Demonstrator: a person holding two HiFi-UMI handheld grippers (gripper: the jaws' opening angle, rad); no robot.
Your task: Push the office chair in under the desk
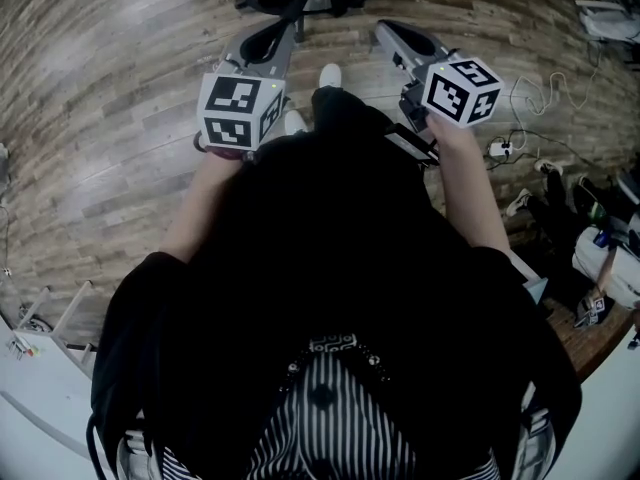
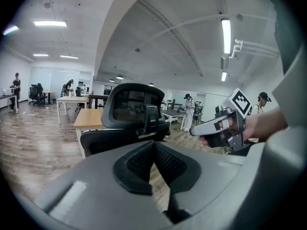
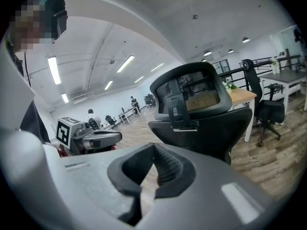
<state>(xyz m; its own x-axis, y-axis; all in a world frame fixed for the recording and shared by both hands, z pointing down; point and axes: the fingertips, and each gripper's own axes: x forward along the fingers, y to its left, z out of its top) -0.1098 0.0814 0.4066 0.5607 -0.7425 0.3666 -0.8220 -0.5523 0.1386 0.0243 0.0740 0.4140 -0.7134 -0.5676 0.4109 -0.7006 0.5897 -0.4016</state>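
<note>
Left gripper (image 2: 154, 146): my fingers closed tip to tip, nothing between. Right gripper (image 3: 153, 150): same, closed and empty. Each carries a cube of black-and-white square markers (image 1: 240, 108), patterns only, no letters. Black mesh-back office chair (image 2: 136, 114) stands just ahead of both tips, headrest and back toward me, untouched. Light wood-topped desk with white legs (image 2: 88, 120) sits behind it. Grey-brown plank floor (image 1: 120, 88) underneath.

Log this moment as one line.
left gripper: shut, empty | right gripper: shut, empty | chair: ahead, untouched | desk: behind chair
</note>
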